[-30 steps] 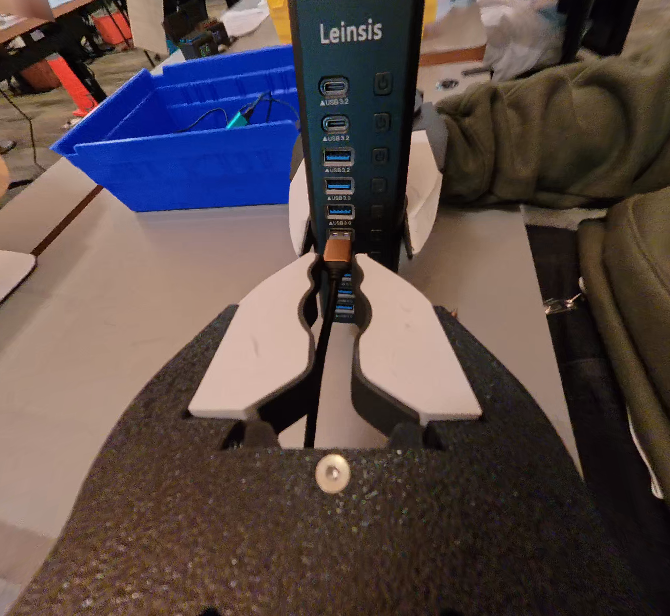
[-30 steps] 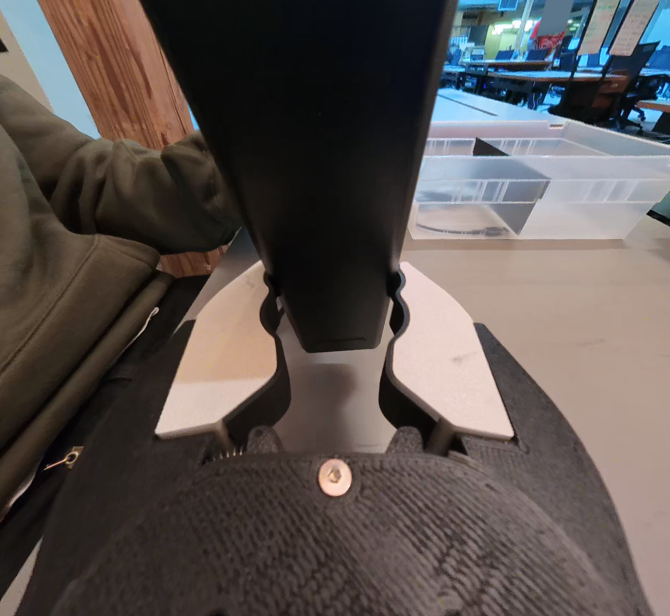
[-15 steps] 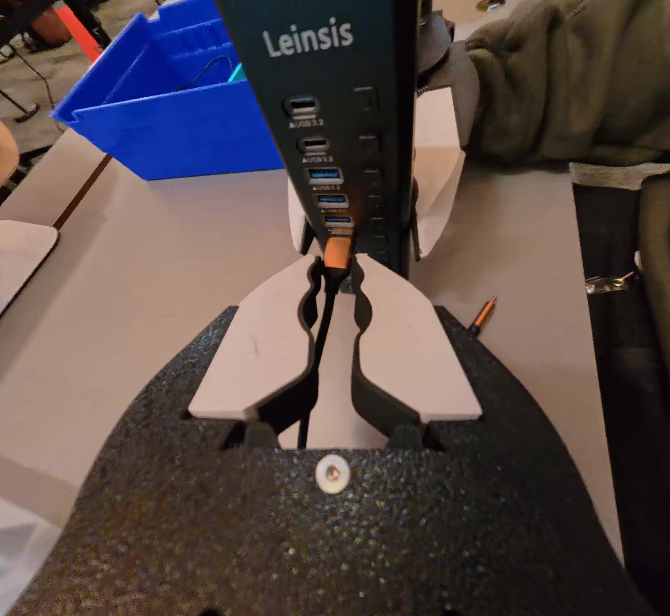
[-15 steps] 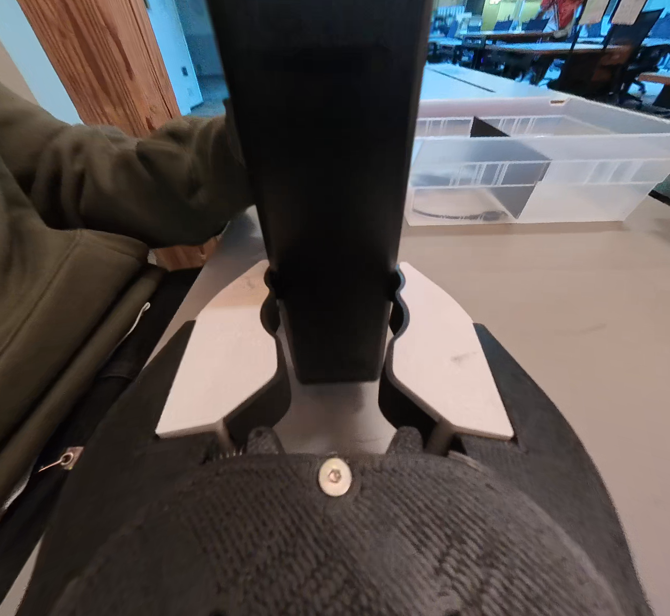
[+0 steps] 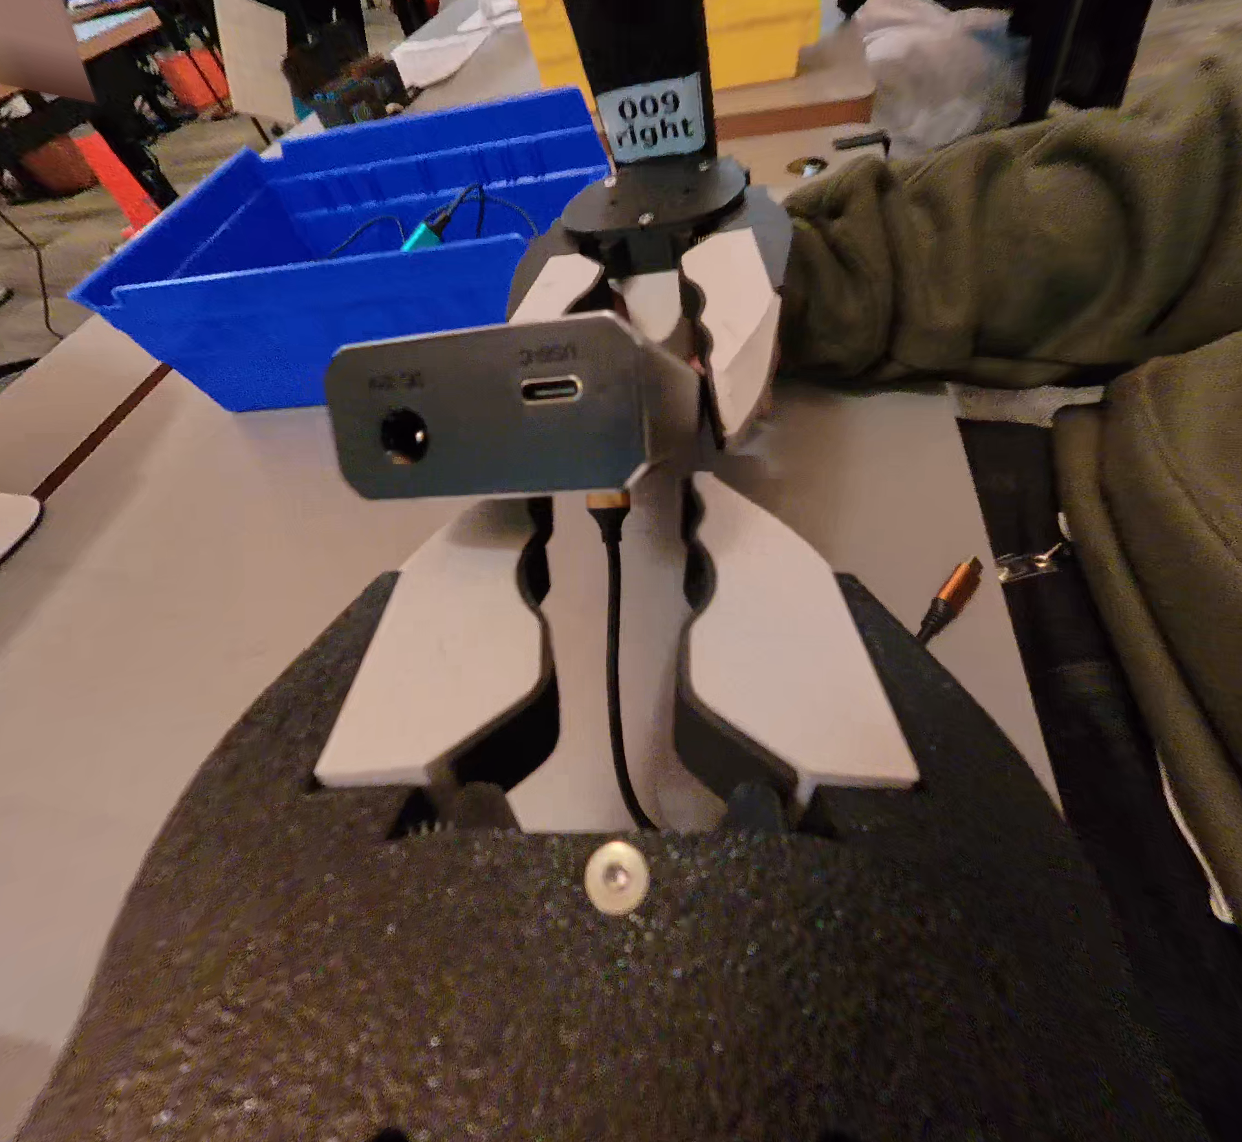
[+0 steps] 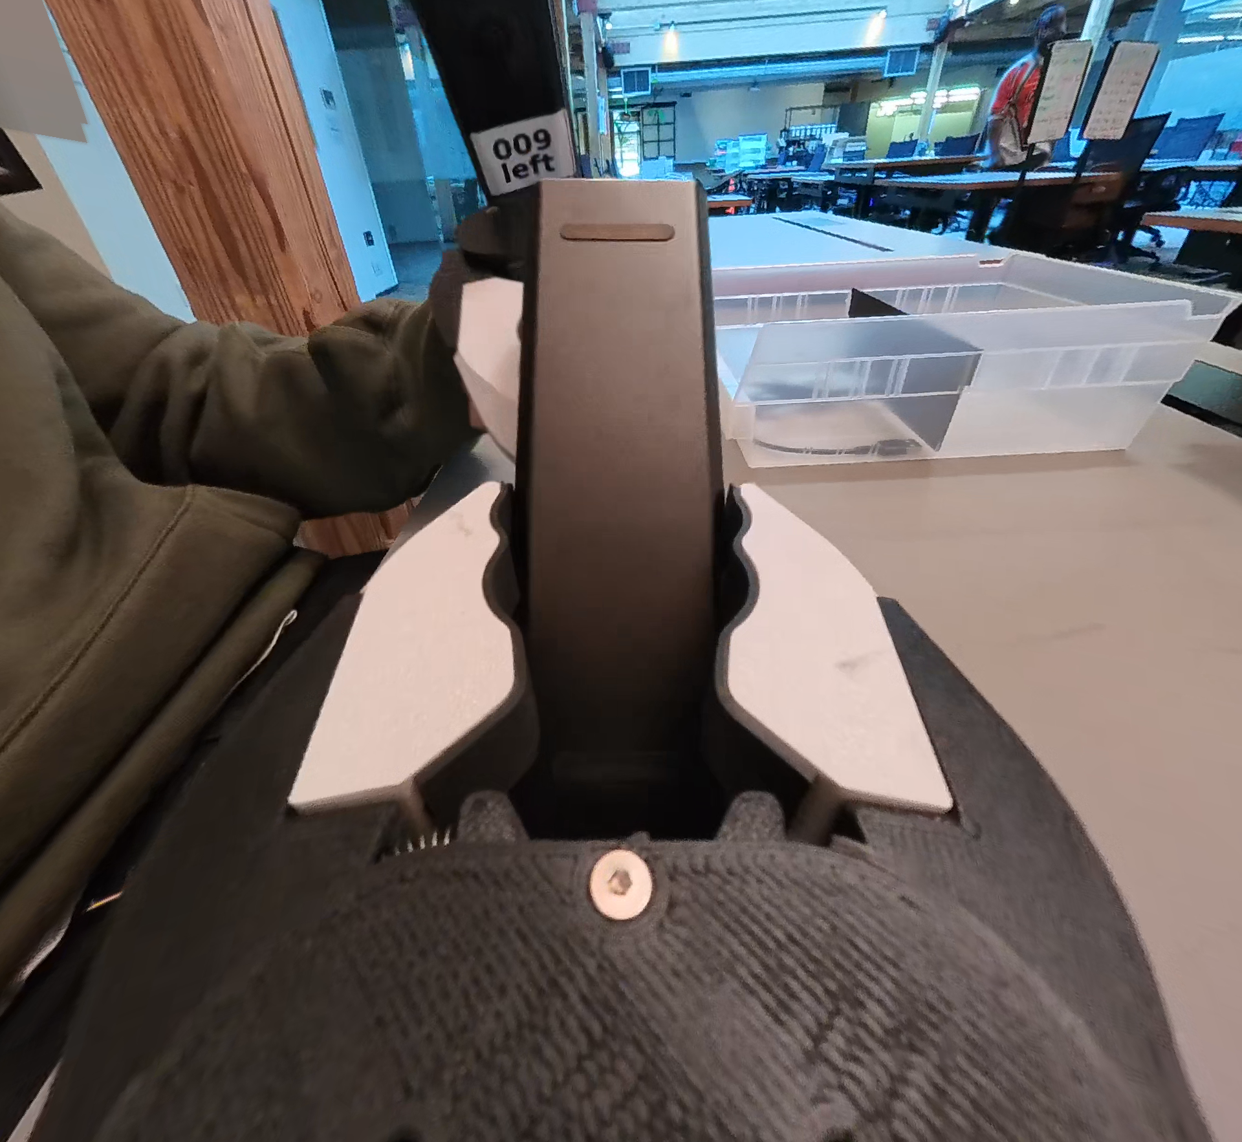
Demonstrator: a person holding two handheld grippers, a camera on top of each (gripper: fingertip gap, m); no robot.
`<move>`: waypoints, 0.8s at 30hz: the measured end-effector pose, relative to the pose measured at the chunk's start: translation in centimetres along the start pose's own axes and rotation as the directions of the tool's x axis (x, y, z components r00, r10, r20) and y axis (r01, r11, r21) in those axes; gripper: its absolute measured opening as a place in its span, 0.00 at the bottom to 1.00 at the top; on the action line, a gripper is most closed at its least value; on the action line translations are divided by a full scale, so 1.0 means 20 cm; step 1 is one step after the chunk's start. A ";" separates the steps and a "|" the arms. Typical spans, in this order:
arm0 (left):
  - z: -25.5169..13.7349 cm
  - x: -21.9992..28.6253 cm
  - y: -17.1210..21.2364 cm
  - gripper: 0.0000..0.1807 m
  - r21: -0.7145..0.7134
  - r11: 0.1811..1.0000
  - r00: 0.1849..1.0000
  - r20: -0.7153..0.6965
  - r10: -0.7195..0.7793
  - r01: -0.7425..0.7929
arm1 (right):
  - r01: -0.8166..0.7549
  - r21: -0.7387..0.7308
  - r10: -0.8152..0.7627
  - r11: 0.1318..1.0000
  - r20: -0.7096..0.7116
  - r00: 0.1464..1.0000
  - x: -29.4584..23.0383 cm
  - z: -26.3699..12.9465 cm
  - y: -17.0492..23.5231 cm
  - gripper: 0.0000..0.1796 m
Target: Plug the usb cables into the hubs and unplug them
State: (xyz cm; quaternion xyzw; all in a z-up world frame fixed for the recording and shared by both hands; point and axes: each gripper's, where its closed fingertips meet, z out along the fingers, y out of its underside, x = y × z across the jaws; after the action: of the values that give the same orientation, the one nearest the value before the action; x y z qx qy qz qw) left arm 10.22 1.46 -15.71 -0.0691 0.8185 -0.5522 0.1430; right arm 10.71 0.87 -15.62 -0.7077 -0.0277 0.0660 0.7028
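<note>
So, left wrist view: copper-tipped USB cable (image 5: 611, 606) is seated in the hub (image 5: 490, 414) at 12 o'clock, unplugging left. My left gripper (image 5: 615, 532) gapes, touching nothing.

Right wrist view: right gripper (image 6: 622, 532) clamps the smooth matte-black, slab-shaped hub.
</note>
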 end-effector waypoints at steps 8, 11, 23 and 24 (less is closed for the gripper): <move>0.07 -0.05 -0.10 0.40 0.164 0.985 0.992 0.101 -0.070 0.053 | 0.020 -0.028 -0.020 0.999 0.006 1.000 -0.02 0.01 0.02 0.34; 0.09 -0.03 -0.13 0.36 0.201 0.978 0.995 0.077 -0.067 0.050 | 0.024 -0.028 -0.023 0.999 0.026 0.999 -0.03 0.02 0.02 0.34; 0.11 0.00 -0.10 0.34 0.021 0.997 0.994 0.071 -0.078 0.076 | 0.066 -0.078 -0.067 0.995 -0.005 0.998 -0.05 0.10 0.05 0.38; 0.11 0.01 -0.10 0.33 0.016 0.998 0.995 0.073 -0.062 0.061 | 0.082 -0.080 -0.083 0.993 -0.009 0.996 -0.06 0.11 0.05 0.38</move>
State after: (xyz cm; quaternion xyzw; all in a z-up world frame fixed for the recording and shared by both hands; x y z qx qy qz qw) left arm 10.67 -1.28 -14.68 -0.1135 0.8063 -0.5591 0.1563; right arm 9.26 2.89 -16.58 -0.7338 -0.0555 0.0314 0.6763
